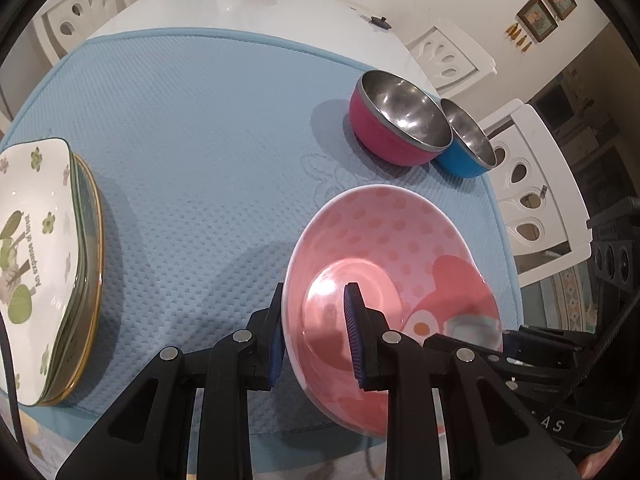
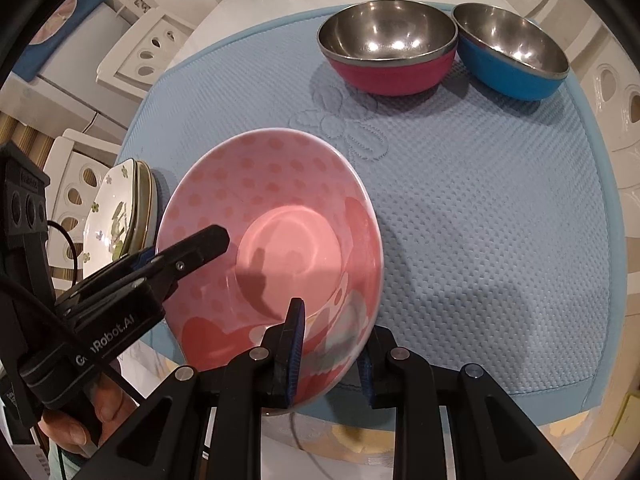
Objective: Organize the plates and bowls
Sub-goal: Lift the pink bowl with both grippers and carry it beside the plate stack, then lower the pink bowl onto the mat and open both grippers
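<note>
Both grippers, left (image 1: 316,344) and right (image 2: 330,354), clamp the pink bowl's (image 2: 280,208) rim (opposite sides).

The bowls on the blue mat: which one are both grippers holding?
The pink polka-dot ceramic bowl, clamped at its rim by the left gripper and right gripper. The red-sided steel bowl and blue-sided steel bowl sit untouched farther back.

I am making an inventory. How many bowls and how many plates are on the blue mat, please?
Bowls: 3 – pink bowl, red bowl, blue bowl.
Plates: at least 2, in one stack; lower ones show edges only.
Total: at least 5.
</note>
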